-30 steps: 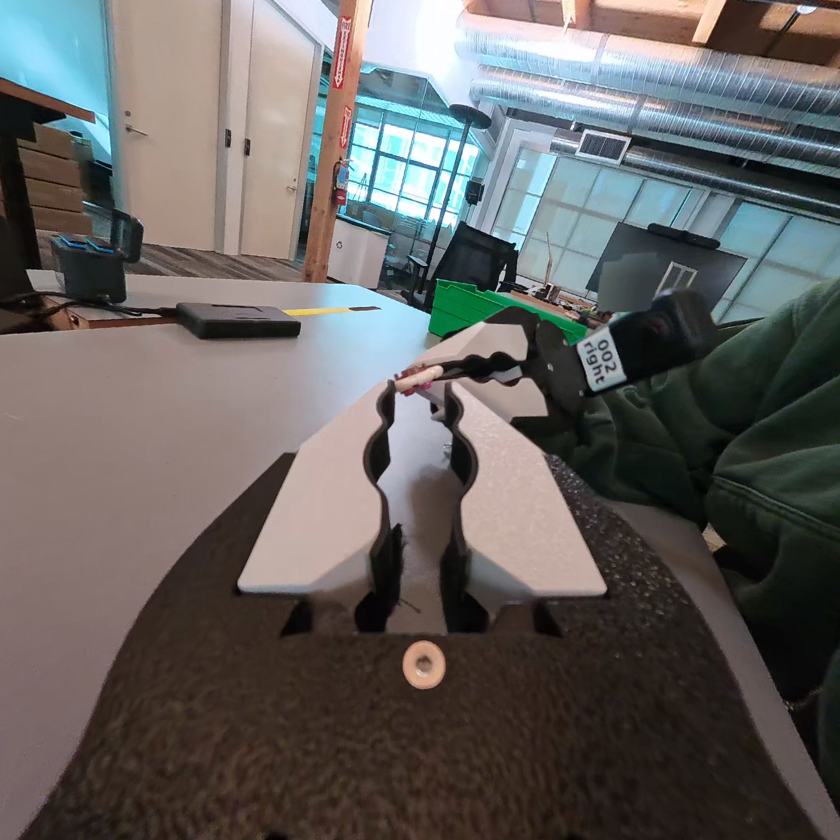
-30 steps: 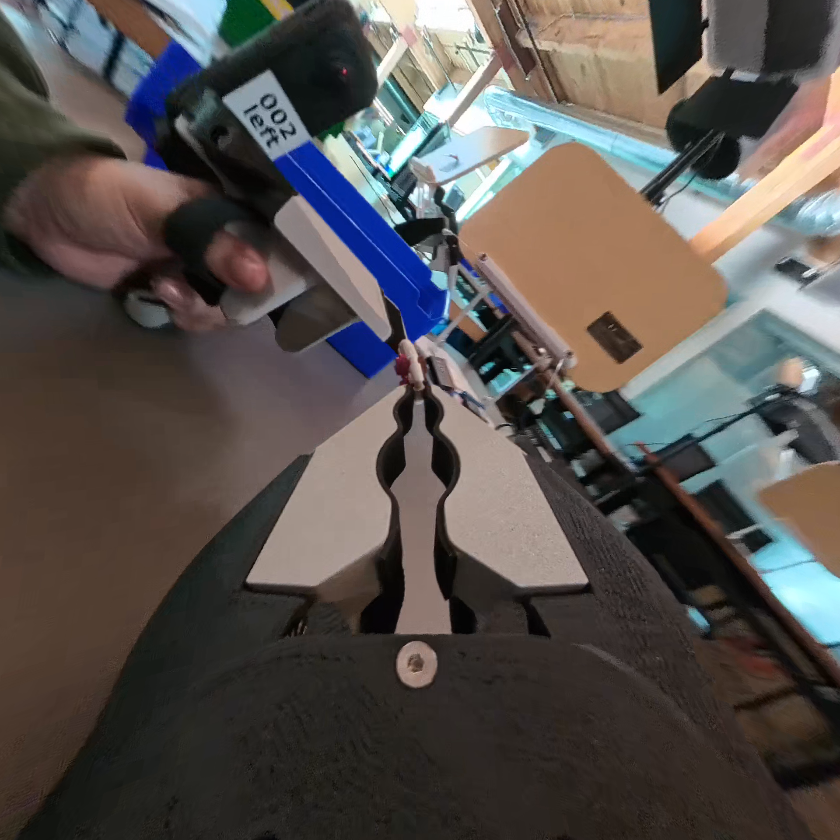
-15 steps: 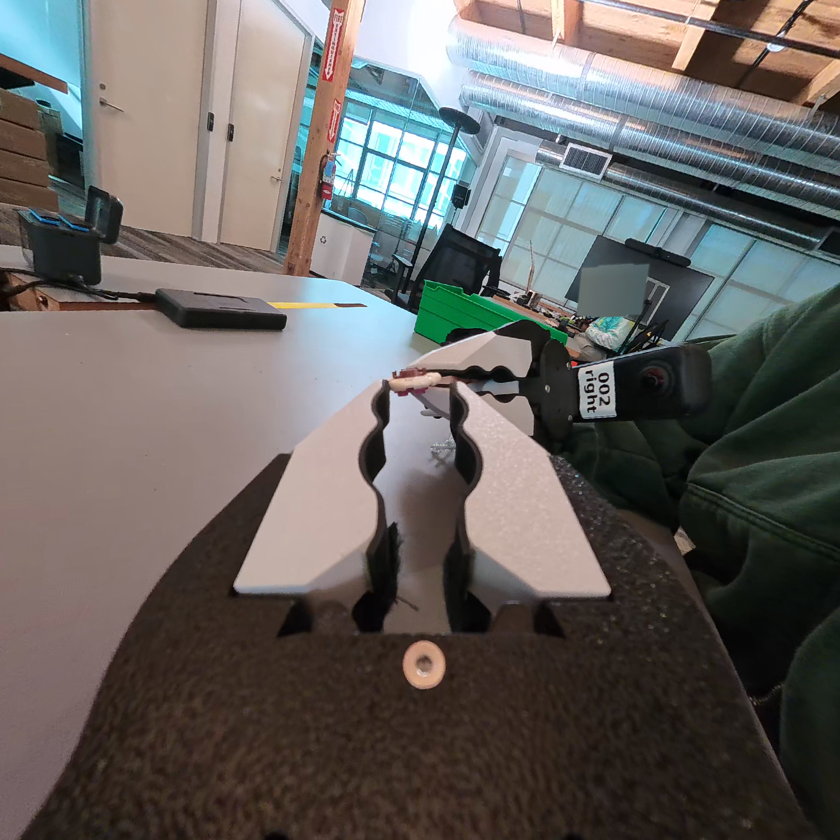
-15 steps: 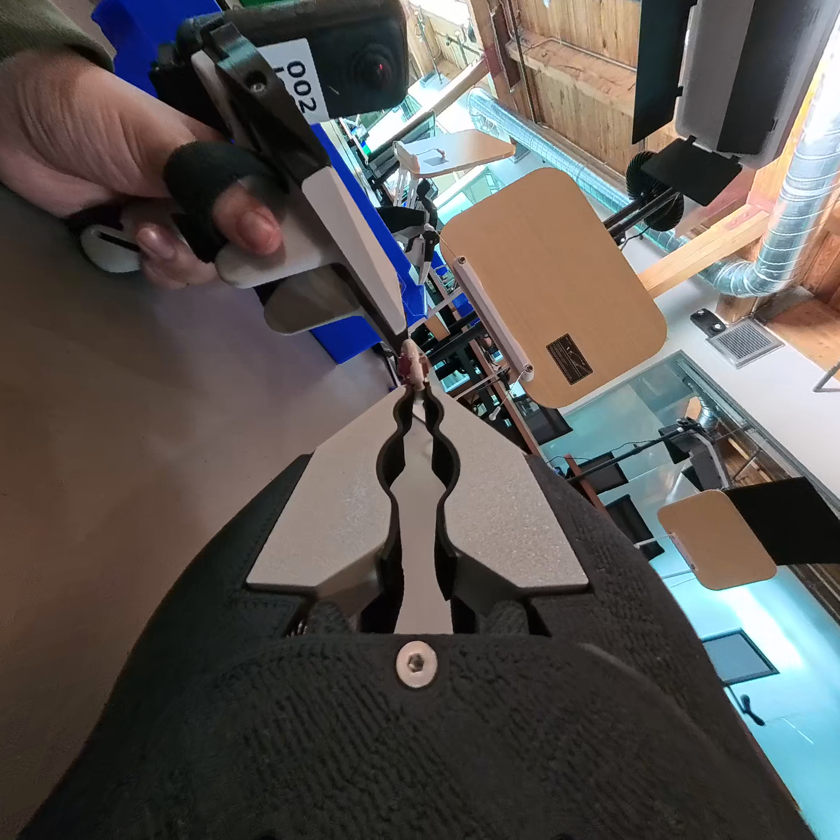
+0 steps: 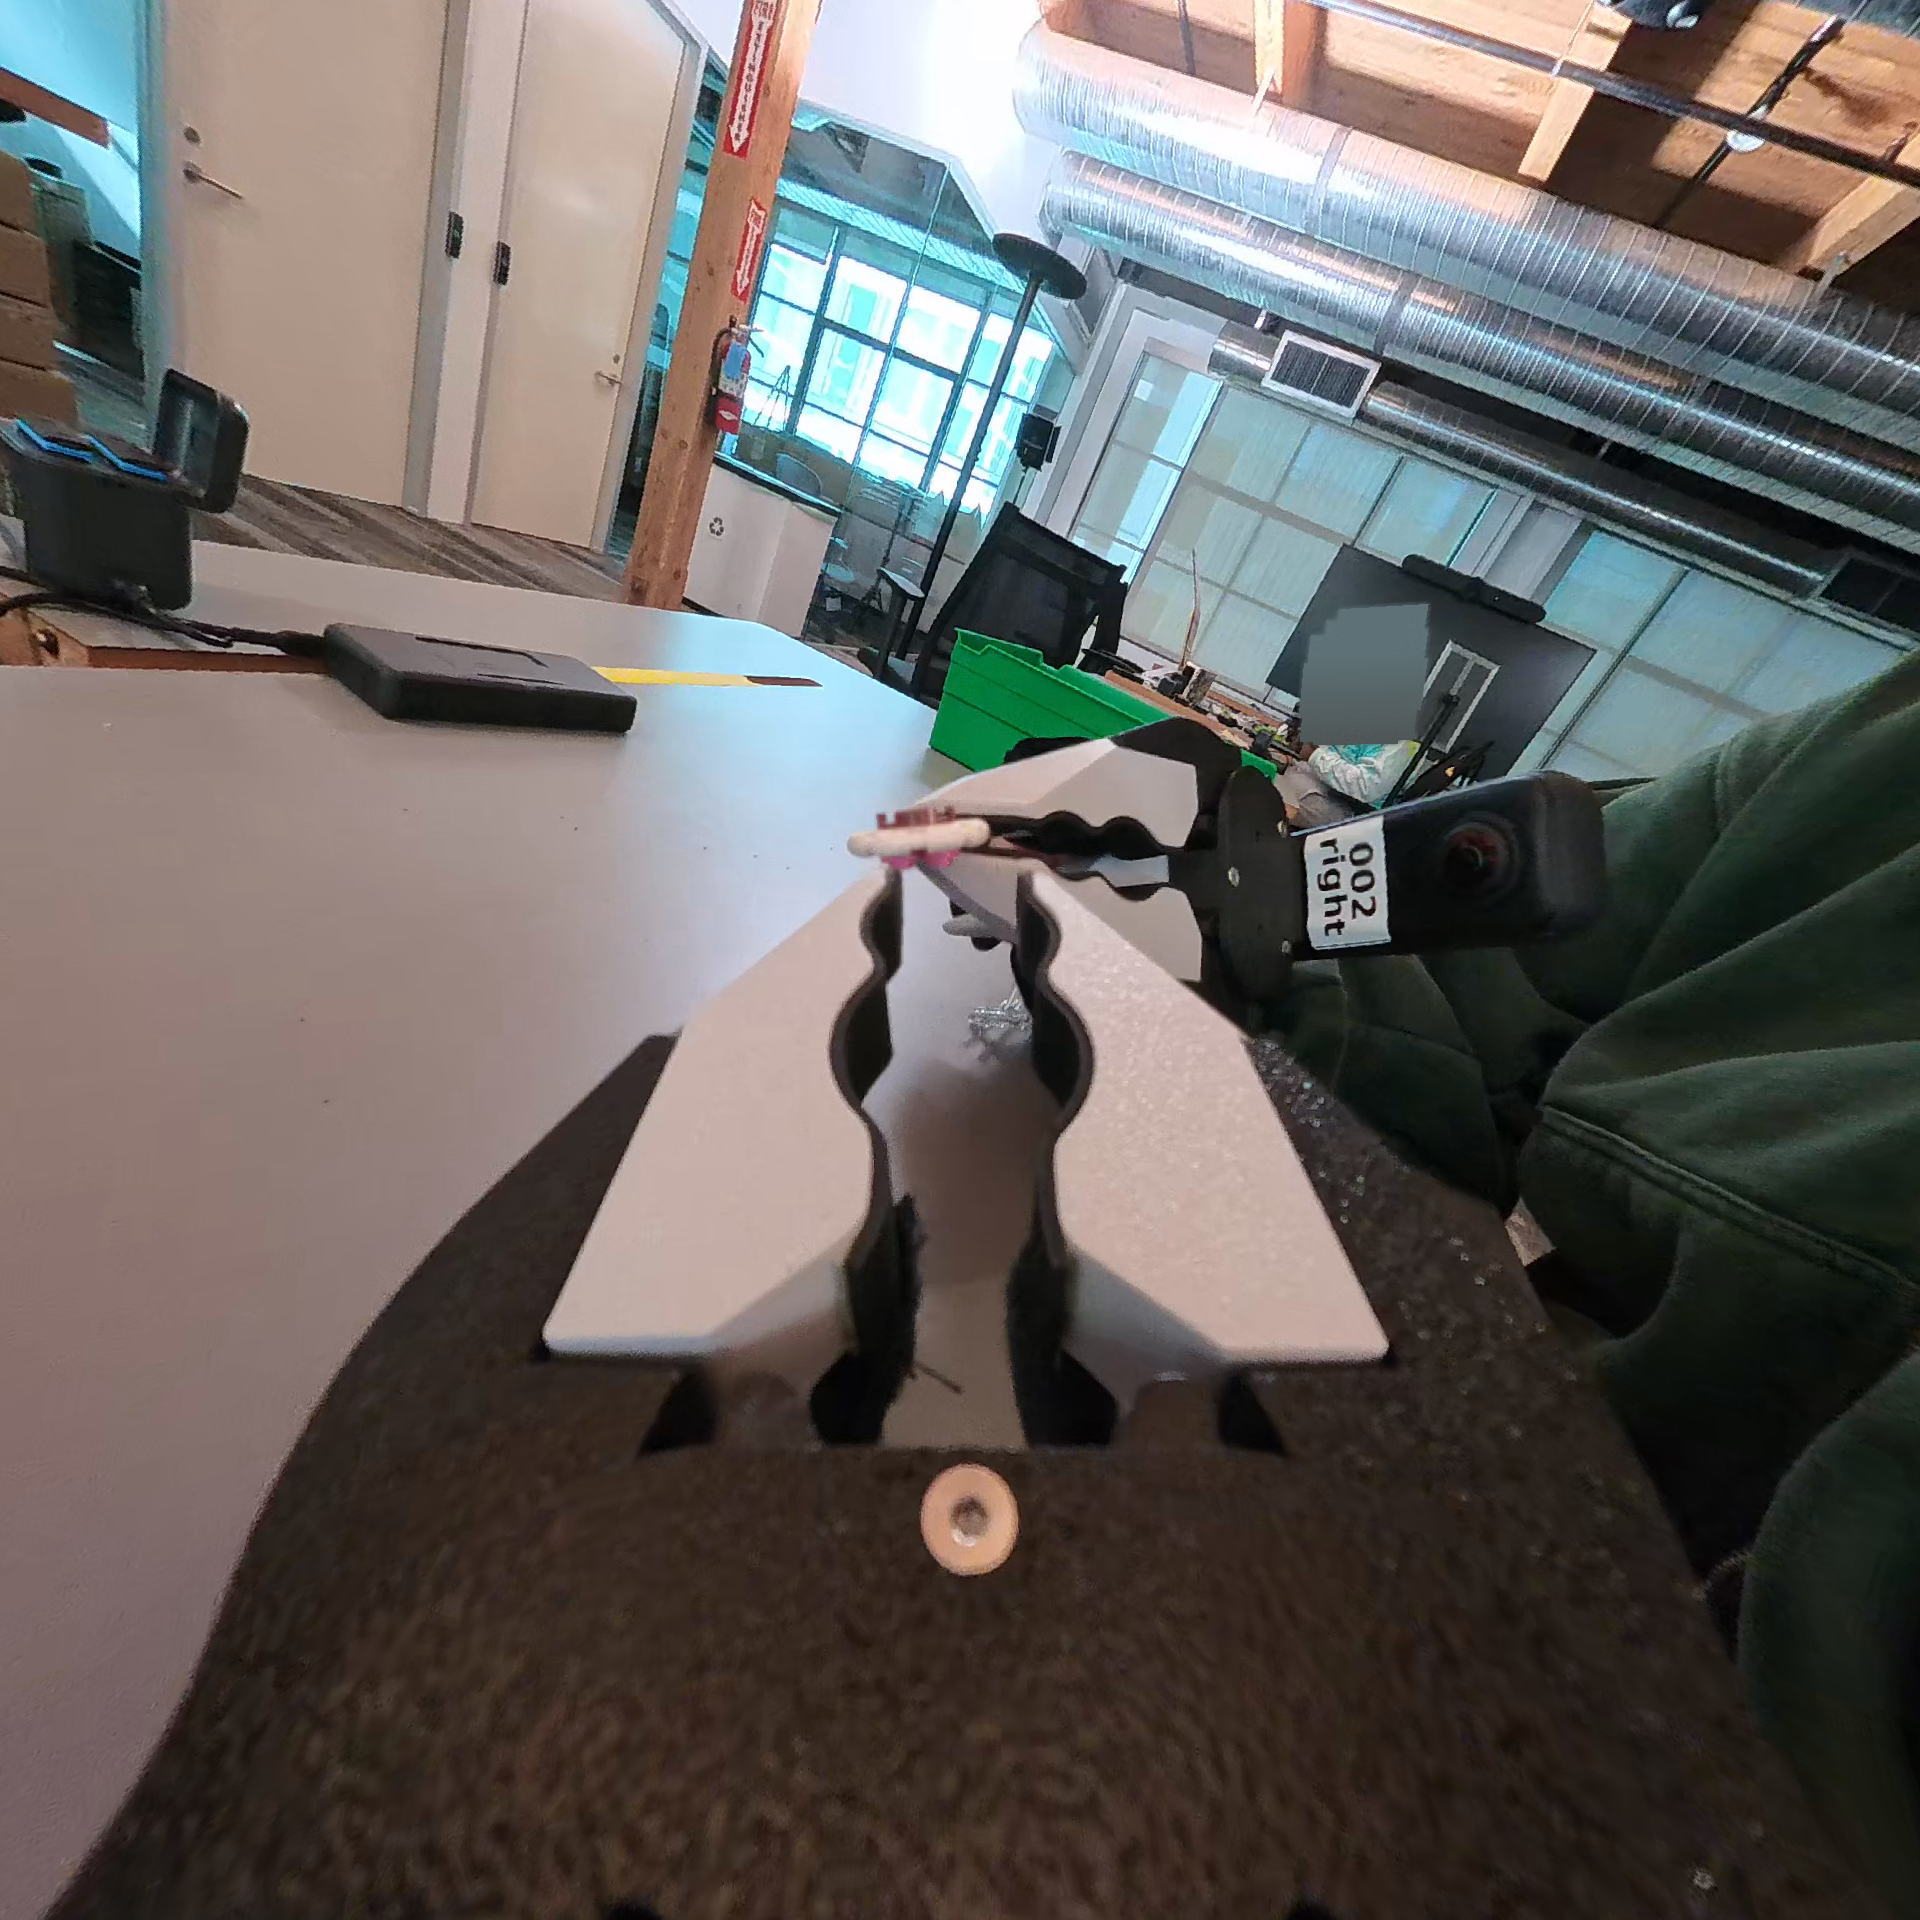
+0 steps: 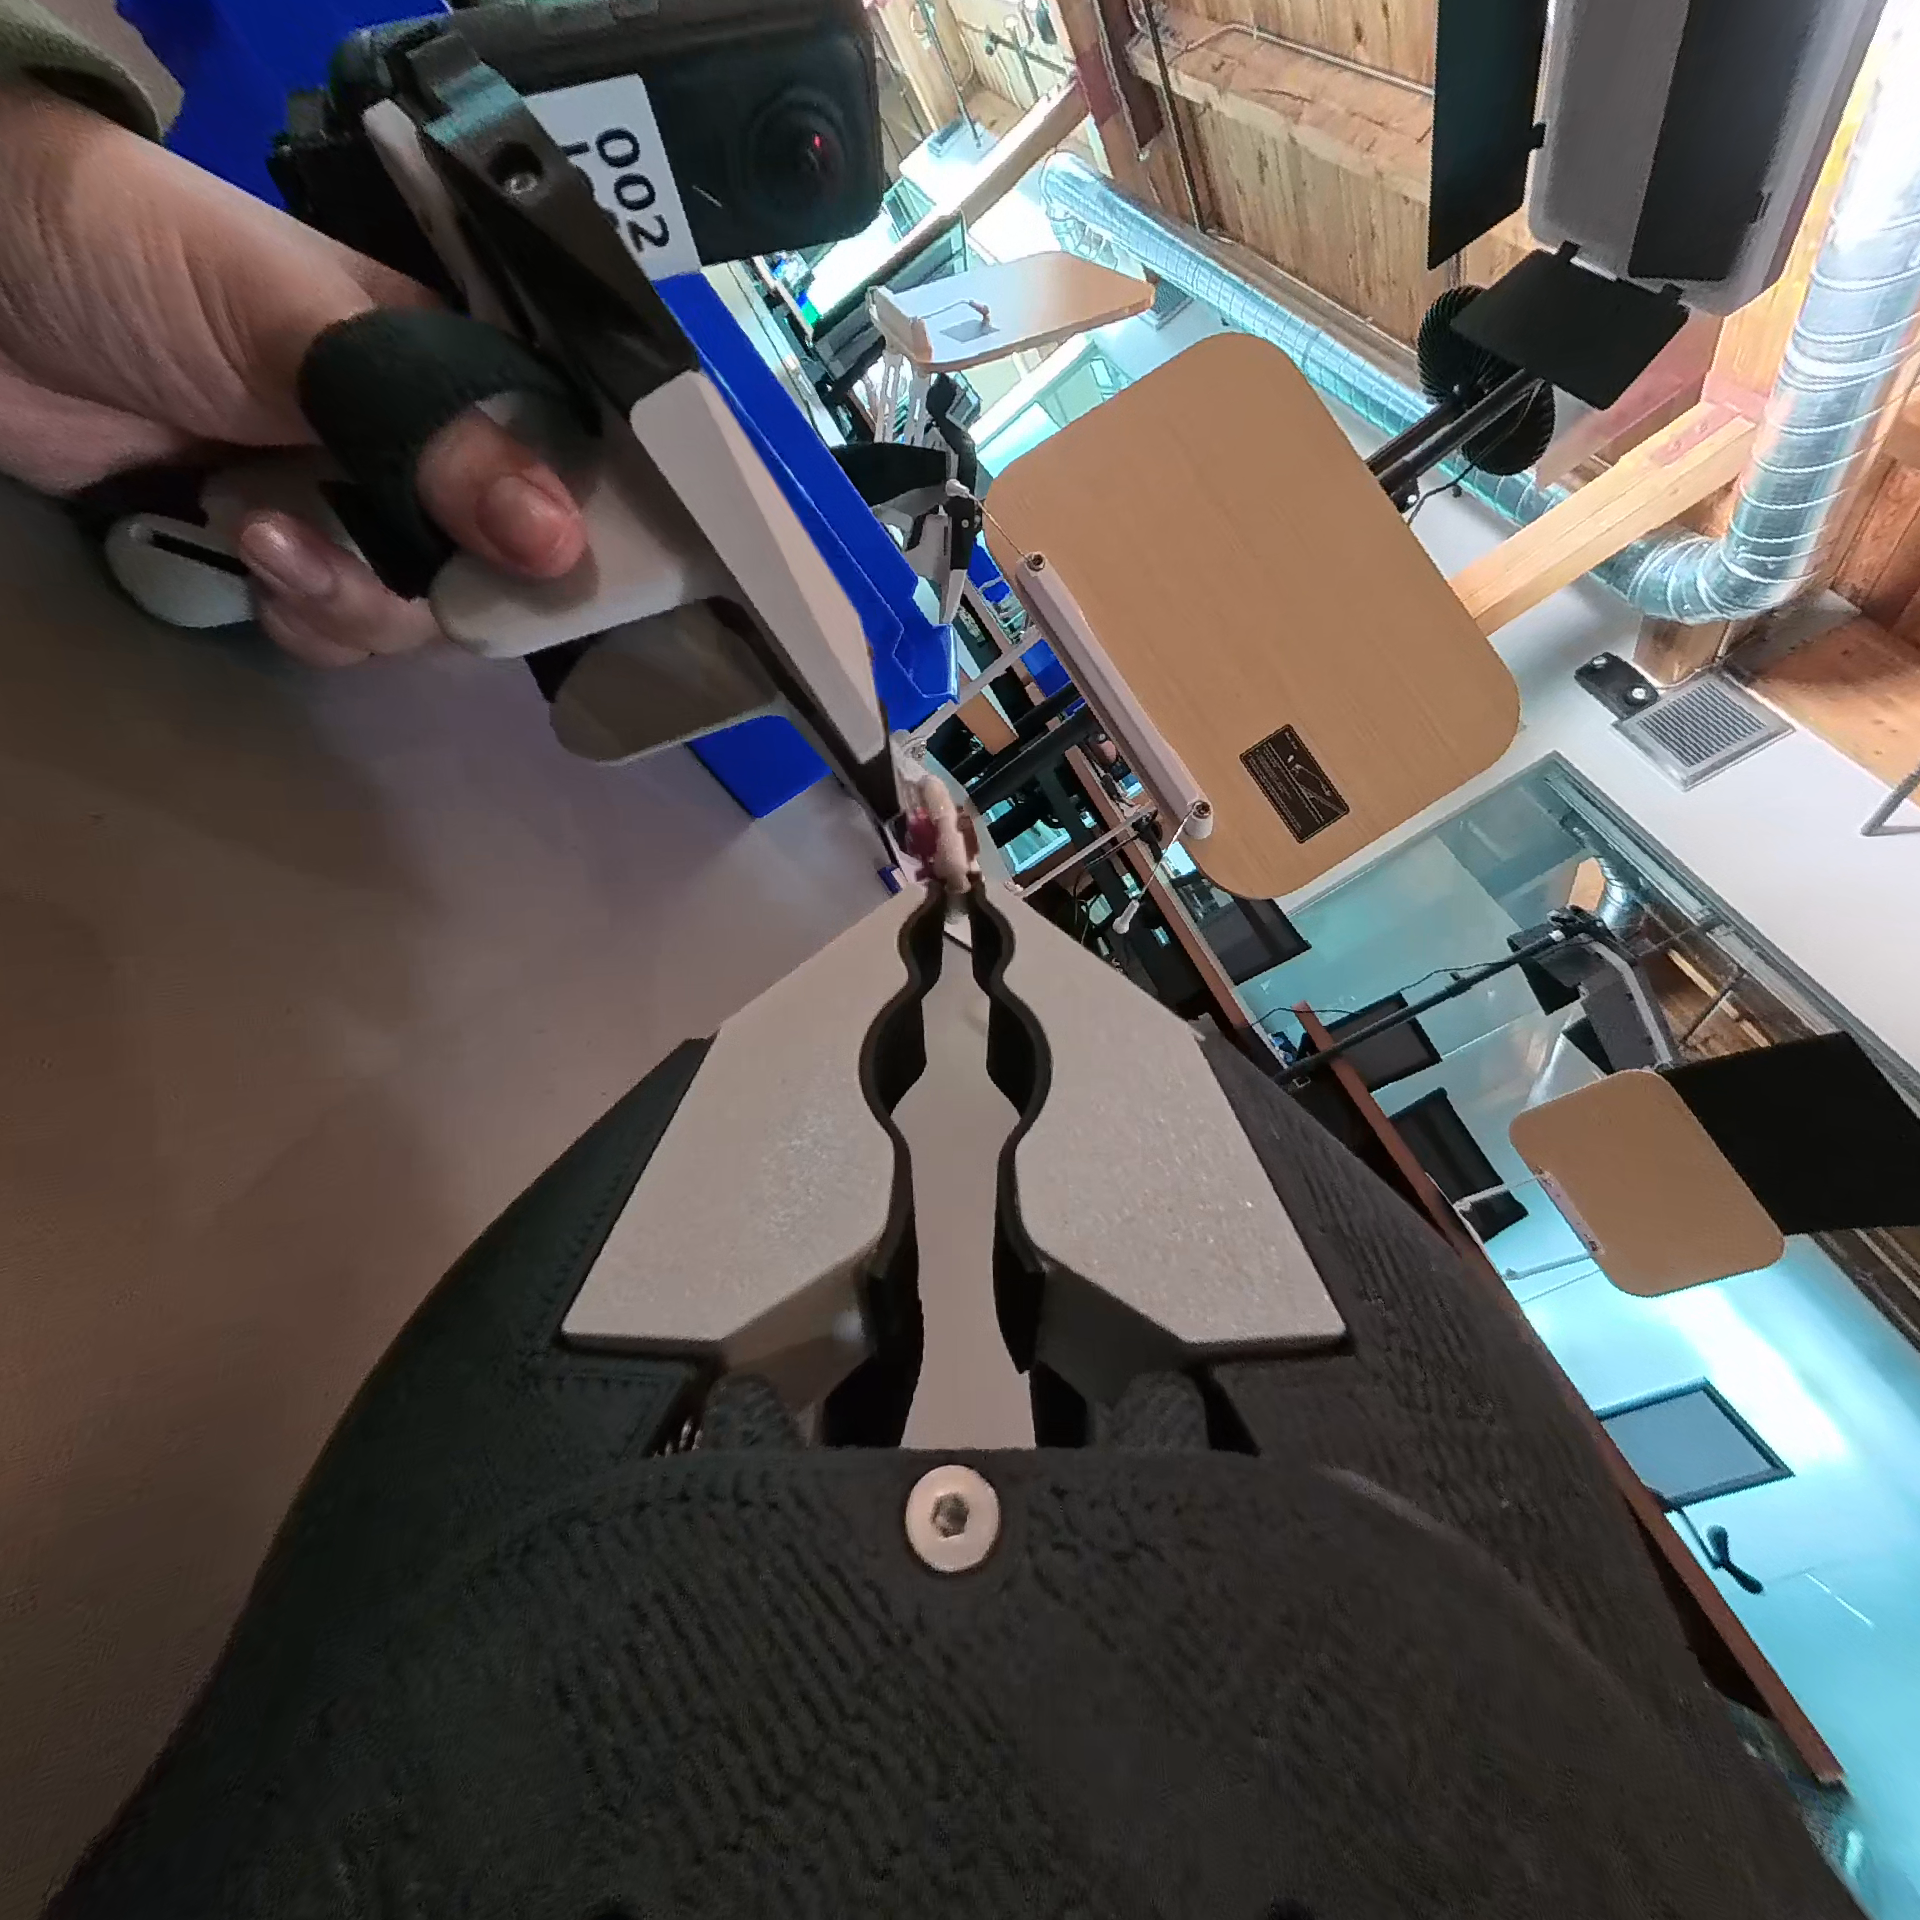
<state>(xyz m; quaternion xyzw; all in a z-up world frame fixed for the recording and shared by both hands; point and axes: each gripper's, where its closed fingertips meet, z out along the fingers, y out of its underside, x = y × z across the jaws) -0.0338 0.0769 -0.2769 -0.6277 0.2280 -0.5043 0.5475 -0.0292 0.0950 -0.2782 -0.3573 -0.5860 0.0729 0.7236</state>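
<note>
A small white and pink piece [image 5: 914, 834] is pinched at the tips of my right gripper [image 5: 977, 831], which reaches in from the right just above the grey table [image 5: 312, 987]. My left gripper [image 5: 956, 883] is open, its left fingertip [image 5: 883, 891] just under the piece. In the right wrist view my right gripper [image 6: 954, 909] is shut on the piece [image 6: 935, 831]. The left gripper [image 6: 883, 769], held by a hand [image 6: 156, 343], comes down from the upper left with its tip against the piece. Small silvery bits [image 5: 997, 1029] lie on the table between the left fingers.
A flat black box [image 5: 478, 686] and a black case [image 5: 104, 520] with a cable sit at the table's far left. A green bin [image 5: 1039, 707] stands beyond the far edge, and a blue bin [image 6: 810, 499] behind the left gripper. A green sleeve [image 5: 1714, 1091] fills the right. Both grippers' tips are close together, under 4 cm apart. About 35 cm separates my right fingertips from the black case [image 5: 104, 520].
The right gripper has rolled level and held onto the piece. The left gripper has come closer to it, its tip now at the piece. Both jaws keep the same opening.
</note>
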